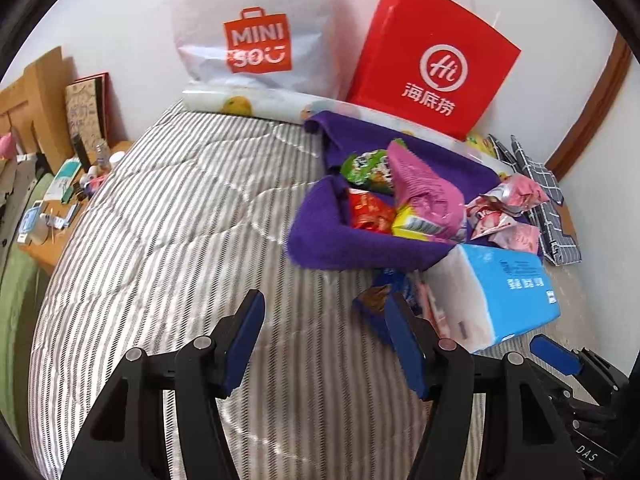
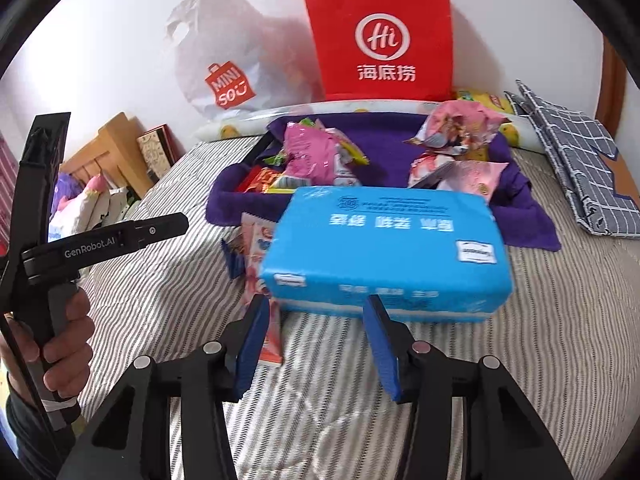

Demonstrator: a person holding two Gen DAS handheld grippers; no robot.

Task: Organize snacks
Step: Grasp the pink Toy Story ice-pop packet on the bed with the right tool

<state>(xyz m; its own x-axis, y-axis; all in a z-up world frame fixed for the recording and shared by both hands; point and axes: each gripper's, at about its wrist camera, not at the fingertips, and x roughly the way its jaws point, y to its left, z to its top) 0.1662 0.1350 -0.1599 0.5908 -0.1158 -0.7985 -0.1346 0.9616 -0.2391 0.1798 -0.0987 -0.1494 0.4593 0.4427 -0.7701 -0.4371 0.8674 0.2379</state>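
A purple cloth bin (image 1: 320, 236) (image 2: 224, 204) sits on the striped bed and holds several snack packs: green (image 1: 366, 166), red (image 1: 370, 212), yellow (image 1: 416, 224) and a big pink bag (image 1: 424, 186) (image 2: 308, 152). More pink packs (image 1: 506, 208) (image 2: 456, 128) lie at its right side. A blue tissue pack (image 1: 500, 296) (image 2: 388, 252) lies in front of the bin, over a dark blue snack pack (image 1: 378, 300) (image 2: 234, 258) and a pink-white packet (image 2: 260, 280). My left gripper (image 1: 324, 344) is open and empty, left of the tissue pack. My right gripper (image 2: 316, 340) is open and empty, just short of the tissue pack.
A white Miniso bag (image 1: 256, 28) (image 2: 228, 76) and a red paper bag (image 1: 432, 60) (image 2: 380, 36) lean on the wall behind the bin. A folded checked cloth (image 1: 548, 204) (image 2: 580, 168) lies at the right. A cluttered wooden desk (image 1: 52, 204) stands left of the bed.
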